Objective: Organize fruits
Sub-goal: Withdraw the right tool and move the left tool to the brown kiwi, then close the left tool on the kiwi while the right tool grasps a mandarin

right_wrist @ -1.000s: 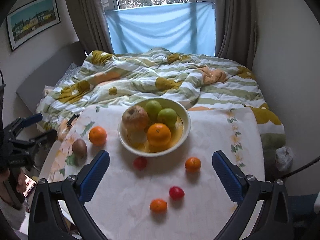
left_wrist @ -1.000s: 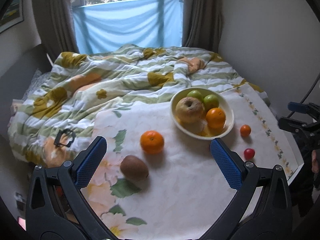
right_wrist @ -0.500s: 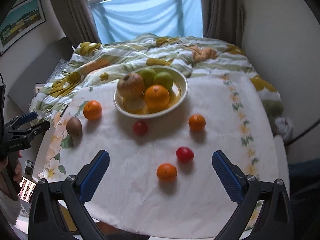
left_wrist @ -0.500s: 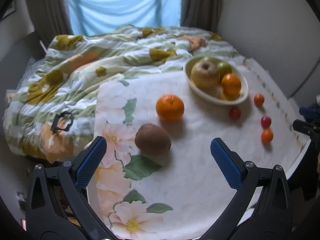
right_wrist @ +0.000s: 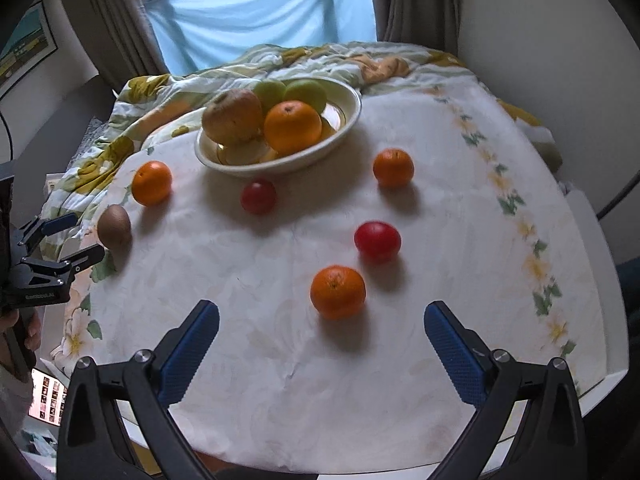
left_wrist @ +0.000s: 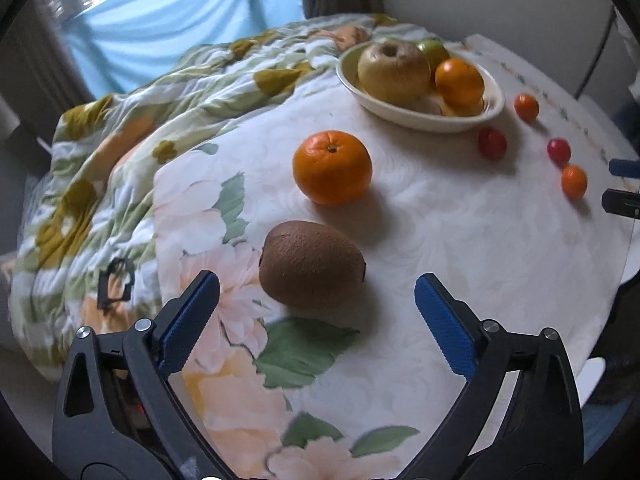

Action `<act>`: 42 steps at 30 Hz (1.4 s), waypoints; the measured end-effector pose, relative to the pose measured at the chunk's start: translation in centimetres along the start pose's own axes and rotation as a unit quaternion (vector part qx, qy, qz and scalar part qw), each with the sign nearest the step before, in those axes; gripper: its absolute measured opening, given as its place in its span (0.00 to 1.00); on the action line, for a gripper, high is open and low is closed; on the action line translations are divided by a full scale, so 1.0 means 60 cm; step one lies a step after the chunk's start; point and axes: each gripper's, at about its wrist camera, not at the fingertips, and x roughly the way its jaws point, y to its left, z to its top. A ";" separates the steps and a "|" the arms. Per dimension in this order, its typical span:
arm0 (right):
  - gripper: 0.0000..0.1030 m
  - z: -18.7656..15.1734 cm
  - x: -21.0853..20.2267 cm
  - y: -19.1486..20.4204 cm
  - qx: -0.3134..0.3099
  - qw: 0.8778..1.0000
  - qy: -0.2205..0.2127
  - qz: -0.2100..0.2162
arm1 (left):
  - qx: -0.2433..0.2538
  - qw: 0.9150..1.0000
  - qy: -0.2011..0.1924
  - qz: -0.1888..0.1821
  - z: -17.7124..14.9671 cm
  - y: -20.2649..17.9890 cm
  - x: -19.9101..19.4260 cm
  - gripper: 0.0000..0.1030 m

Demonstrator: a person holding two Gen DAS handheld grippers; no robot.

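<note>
A: Hovering low over the tablecloth (left_wrist: 460, 220), the left gripper (left_wrist: 316, 312) has its blue pads spread wide, and the kiwi (left_wrist: 312, 264) lies just ahead of the gap, centre of the left wrist frame, touching neither pad.

B: Which way does the kiwi run?

A: Its long axis lies roughly left to right across the frame, the right end dipping a little. A mandarin (left_wrist: 332, 167) sits just above it, stem dimple up.

B: And the other claw?

A: The right gripper (right_wrist: 322, 336) is likewise parted wide and holds nothing. A second mandarin (right_wrist: 338, 291) rests just beyond its gap, with a red tomato (right_wrist: 377, 241) near its upper right.

B: The bowl?

A: The cream bowl (right_wrist: 340, 132) sits upper centre of the right wrist frame, holding a large apple, an orange and two green fruits.

B: Any writing?

A: At the left edge of that frame the left gripper's black body carries pale lettering, too blurred to read. A hand (right_wrist: 24, 330) grips its handle below.
</note>
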 end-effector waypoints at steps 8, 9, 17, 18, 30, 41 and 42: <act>0.96 -0.006 0.020 -0.003 0.005 1.000 0.011 -0.013 | 0.021 0.999 0.025 -0.019 0.006 0.009 0.041 0.84; 0.95 -0.005 0.021 -0.002 0.004 1.000 0.012 -0.013 | 0.021 0.999 0.027 -0.021 0.007 0.009 0.044 0.81; 0.82 -0.003 0.033 0.004 0.003 1.000 0.021 -0.013 | 0.022 0.999 0.032 -0.021 0.009 0.014 0.052 0.70; 0.81 -0.003 0.035 0.005 0.002 1.000 0.022 -0.013 | 0.022 0.999 0.033 -0.022 0.009 0.015 0.052 0.70; 0.66 0.001 0.043 0.007 -0.005 0.999 0.026 -0.020 | 0.007 0.999 0.033 -0.016 0.004 0.017 0.050 0.70; 0.43 0.009 0.064 0.005 -0.023 0.999 0.029 -0.025 | -0.013 0.999 0.034 -0.011 -0.007 0.015 0.041 0.70; 0.40 0.008 0.065 0.007 -0.025 0.999 0.030 -0.028 | -0.015 0.999 0.034 -0.011 -0.009 0.015 0.040 0.70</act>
